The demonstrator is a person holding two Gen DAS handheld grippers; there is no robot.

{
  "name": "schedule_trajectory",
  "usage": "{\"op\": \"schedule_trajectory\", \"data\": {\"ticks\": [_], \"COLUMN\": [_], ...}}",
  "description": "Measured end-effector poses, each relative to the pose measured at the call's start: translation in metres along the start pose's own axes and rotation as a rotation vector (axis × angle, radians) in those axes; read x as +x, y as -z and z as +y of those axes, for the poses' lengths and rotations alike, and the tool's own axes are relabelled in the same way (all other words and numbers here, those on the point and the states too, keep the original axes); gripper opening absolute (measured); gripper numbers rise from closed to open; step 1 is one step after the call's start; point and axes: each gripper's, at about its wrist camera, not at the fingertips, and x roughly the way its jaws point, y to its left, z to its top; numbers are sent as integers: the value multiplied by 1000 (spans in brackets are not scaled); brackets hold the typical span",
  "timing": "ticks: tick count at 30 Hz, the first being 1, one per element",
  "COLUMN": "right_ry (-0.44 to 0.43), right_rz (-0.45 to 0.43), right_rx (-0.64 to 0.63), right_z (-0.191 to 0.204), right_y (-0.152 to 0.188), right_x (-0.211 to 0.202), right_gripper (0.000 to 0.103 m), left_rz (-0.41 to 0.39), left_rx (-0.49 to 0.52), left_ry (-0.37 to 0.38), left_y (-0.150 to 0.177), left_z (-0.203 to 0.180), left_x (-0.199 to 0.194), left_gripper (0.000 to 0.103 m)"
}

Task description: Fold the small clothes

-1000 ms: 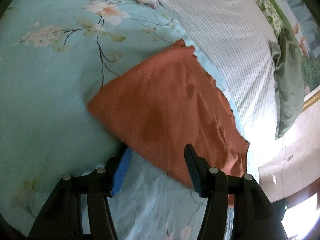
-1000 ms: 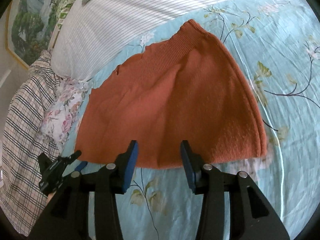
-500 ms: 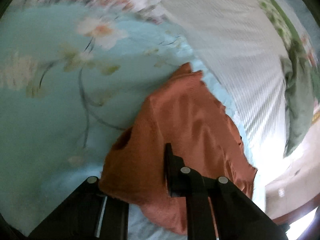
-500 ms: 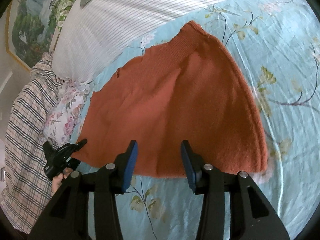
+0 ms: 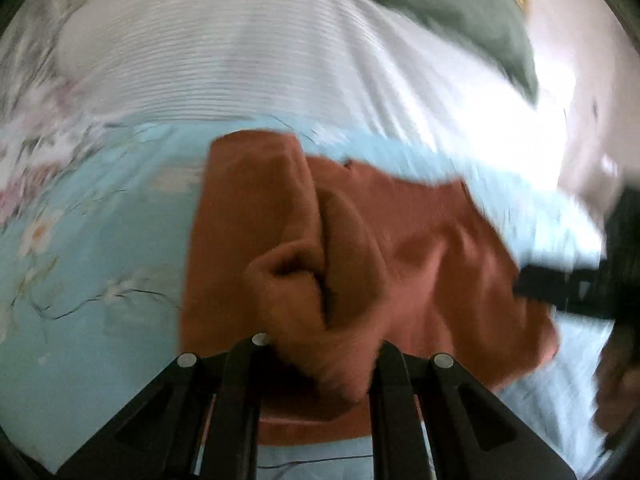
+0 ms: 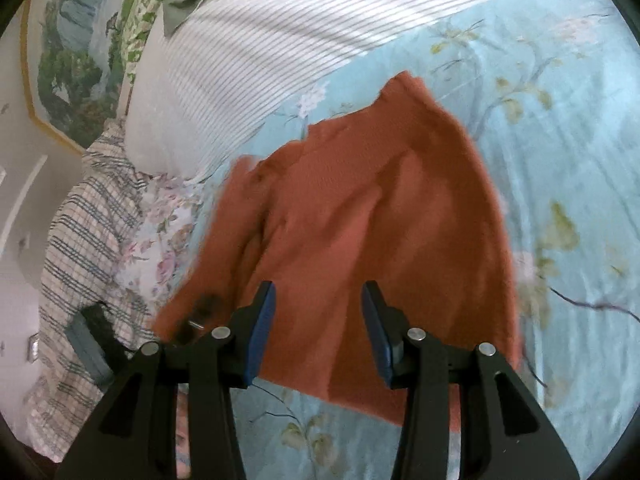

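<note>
A rust-orange knit garment [image 6: 360, 220] lies on the light blue floral bedsheet [image 6: 560, 128]. My left gripper [image 5: 320, 354] is shut on a bunched corner of the garment [image 5: 312, 272] and holds it lifted over the rest of the cloth; its pads are hidden by the fabric. My right gripper [image 6: 318, 328] is open and empty, just above the garment's near edge. The left gripper also shows in the right wrist view [image 6: 200, 312] at the garment's left corner. The right gripper shows blurred in the left wrist view [image 5: 576, 288] at the right.
A white striped pillow [image 6: 280, 40] lies beyond the garment. A plaid cloth [image 6: 80, 248] and a floral cloth [image 6: 160, 232] lie at the left. A green cloth [image 5: 440, 8] lies on the pillow. A landscape picture [image 6: 72, 48] hangs at the far left.
My left gripper closed on the garment's corner, lifted it and swung it over the cloth, bunching it. The right gripper stayed open near the front edge.
</note>
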Motion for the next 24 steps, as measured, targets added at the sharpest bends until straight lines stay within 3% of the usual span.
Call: {"op": "schedule_trajectory", "data": {"ticks": [3, 8, 12, 14, 15, 16, 17, 19, 24], "right_ry": [-37, -187, -230, -205, -201, -205, -216, -223, -151], "right_rz": [82, 209, 306, 321, 307, 294, 283, 236, 133], "right_rx": [-2, -18, 22, 24, 8, 1, 13, -10, -155], "right_z": [7, 30, 38, 41, 44, 46, 46, 51, 56], "right_y": [-12, -37, -53, -59, -64, -68, -74, -83, -100], "right_x": [29, 94, 149, 169, 173, 175, 173, 158, 92], "right_gripper": [64, 67, 70, 70, 62, 38, 28, 19, 18], "left_rz": [6, -8, -17, -26, -30, -33, -33, -37, -58], "left_rx": [110, 143, 106, 102, 103, 102, 105, 111, 104], "left_ry": [-65, -62, -15, -2, 4, 12, 20, 33, 134], "left_y": [14, 17, 12, 9, 8, 7, 6, 3, -11], "left_z": [-22, -18, -10, -9, -9, -10, -11, -15, -47], "left_x": [16, 11, 1, -5, -7, -10, -13, -16, -30], "left_gripper": [10, 10, 10, 10, 10, 10, 9, 7, 7]}}
